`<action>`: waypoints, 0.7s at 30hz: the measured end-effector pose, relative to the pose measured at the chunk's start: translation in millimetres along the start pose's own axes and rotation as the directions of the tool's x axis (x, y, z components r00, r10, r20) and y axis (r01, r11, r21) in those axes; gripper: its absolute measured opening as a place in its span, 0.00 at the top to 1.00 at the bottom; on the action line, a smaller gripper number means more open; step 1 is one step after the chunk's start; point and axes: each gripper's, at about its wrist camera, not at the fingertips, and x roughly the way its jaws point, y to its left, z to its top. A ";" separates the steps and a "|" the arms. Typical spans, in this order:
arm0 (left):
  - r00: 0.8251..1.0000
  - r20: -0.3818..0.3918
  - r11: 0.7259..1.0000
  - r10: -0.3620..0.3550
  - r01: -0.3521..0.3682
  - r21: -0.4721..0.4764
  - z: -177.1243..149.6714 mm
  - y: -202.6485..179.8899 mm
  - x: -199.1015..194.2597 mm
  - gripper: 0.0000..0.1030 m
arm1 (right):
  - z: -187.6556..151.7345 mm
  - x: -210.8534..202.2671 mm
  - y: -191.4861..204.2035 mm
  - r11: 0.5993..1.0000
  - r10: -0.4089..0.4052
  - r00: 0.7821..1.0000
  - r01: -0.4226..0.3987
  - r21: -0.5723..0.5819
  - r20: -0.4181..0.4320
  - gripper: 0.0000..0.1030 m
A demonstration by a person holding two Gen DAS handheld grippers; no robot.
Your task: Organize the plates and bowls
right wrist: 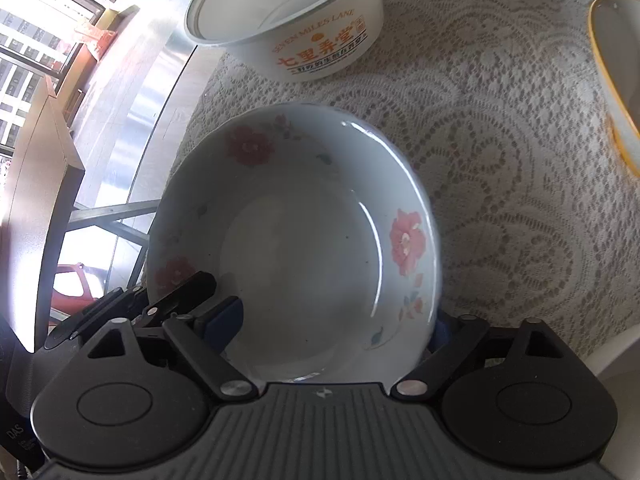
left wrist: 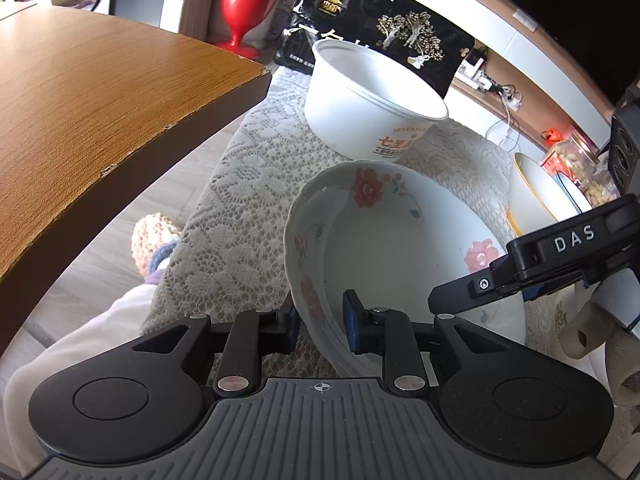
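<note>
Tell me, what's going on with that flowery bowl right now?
Left gripper clamped on floral bowl rim. Right gripper open, straddling the opposite rim. Bowl tilted over lace cloth. White paper tub close beyond.

A lived-in home: a lace cloth [left wrist: 256,184] covers the table at centre frame, set with a floral bowl [right wrist: 296,240]. A red vase [left wrist: 244,0] stands upper left; a cluttered shelf [left wrist: 500,84] runs upper right.

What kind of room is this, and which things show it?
Probably a living or dining room in a home. A lace tablecloth holds a flowered ceramic bowl and a white takeaway tub; a wooden table and a red floor vase stand nearby.
</note>
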 end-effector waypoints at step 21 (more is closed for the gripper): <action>0.999 -0.029 0.999 0.022 -0.021 0.025 24.8 -24.5 20.4 0.78 | -29.6 -21.2 -25.9 0.980 -0.149 0.934 0.182 -0.074 0.324 0.72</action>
